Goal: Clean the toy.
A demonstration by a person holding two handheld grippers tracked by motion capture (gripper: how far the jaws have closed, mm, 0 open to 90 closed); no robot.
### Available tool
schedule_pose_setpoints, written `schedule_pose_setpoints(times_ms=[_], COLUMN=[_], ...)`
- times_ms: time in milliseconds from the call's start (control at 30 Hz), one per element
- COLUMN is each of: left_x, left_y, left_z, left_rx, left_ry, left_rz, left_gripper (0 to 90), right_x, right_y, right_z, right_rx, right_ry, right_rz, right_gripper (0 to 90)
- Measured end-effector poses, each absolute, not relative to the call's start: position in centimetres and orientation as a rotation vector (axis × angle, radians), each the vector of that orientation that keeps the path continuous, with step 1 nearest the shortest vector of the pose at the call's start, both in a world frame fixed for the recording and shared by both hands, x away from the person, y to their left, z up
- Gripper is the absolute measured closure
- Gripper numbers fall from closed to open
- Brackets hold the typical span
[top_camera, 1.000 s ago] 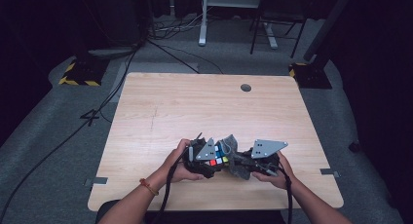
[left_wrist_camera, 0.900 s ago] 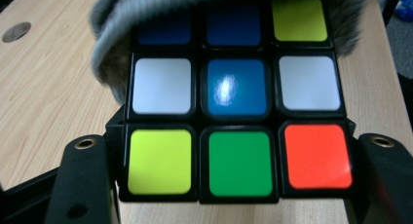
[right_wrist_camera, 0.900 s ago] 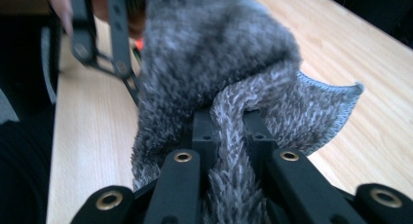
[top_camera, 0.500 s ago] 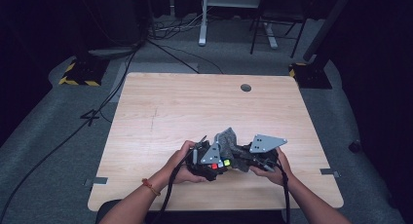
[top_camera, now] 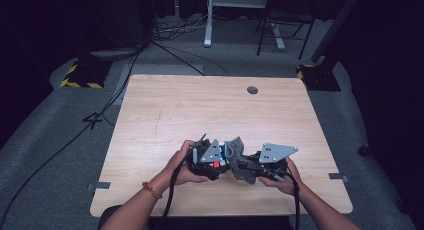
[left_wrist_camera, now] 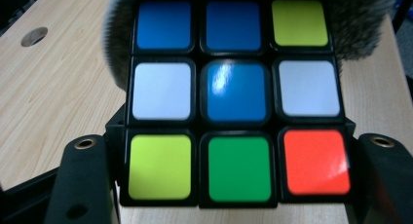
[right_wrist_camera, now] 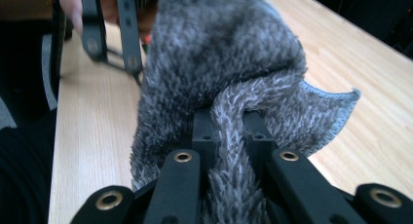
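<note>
Low in the high view, two bare forearms come in from the bottom edge; the one at lower left wears a red-orange wristband [top_camera: 150, 189]. Just above them, at lower centre of the frame, the left gripper [top_camera: 210, 162] and right gripper [top_camera: 252, 167] sit close together over the light wooden tabletop [top_camera: 165, 115], each w/ a grey three-cornered plate on top.

Left gripper view: its black jaws rise at bottom left & bottom right and are clamped on the black-framed puzzle cube with coloured square stickers [left_wrist_camera: 236, 100], which sits dead centre. Facing stickers: blue, blue, yellow-green in the top row; white, blue, white in the mid row; yellow-green, green, orange-red at the bottom. The shaggy grey microfibre cloth [left_wrist_camera: 363, 24] pokes out behind the cube along the top edge & upper right.

Right gripper view: the jaws at bottom centre are pinched on a twisted fold of the same cloth [right_wrist_camera: 229, 73], which bulges up through mid-frame, touching the cube side. The left gripper's black jaws show at upper left.

Farther off in the high view, a round grey grommet hole [top_camera: 252, 90] sits near the table's far edge; beyond it, grey floor, black cables, metal desk legs.
</note>
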State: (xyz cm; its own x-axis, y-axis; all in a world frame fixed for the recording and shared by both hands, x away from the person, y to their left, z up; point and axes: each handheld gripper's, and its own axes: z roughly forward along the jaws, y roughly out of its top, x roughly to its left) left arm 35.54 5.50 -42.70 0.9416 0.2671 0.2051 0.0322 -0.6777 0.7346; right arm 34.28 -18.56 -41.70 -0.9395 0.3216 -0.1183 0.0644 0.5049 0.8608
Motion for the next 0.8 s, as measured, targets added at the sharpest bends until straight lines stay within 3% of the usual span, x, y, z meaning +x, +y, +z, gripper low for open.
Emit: schedule_pose_setpoints(times_ms=[400, 800], left_x=[35.5, 35.1], left_y=[3.9, 5.3], left_z=[-43.9, -42.4], left_rx=[2.384, 2.257], left_ry=[0.195, 0.194], left_rz=[0.400, 0.369], left_gripper=[32.6, 33.2], right_x=[34.2, 36.8], right_y=[-16.9, -19.0], right_z=[-41.1, -43.5], right_rx=[0.277, 0.451], right_ry=[2.467, 2.514], right_rz=[1.408, 1.327], right_gripper=[80.3, 80.4])
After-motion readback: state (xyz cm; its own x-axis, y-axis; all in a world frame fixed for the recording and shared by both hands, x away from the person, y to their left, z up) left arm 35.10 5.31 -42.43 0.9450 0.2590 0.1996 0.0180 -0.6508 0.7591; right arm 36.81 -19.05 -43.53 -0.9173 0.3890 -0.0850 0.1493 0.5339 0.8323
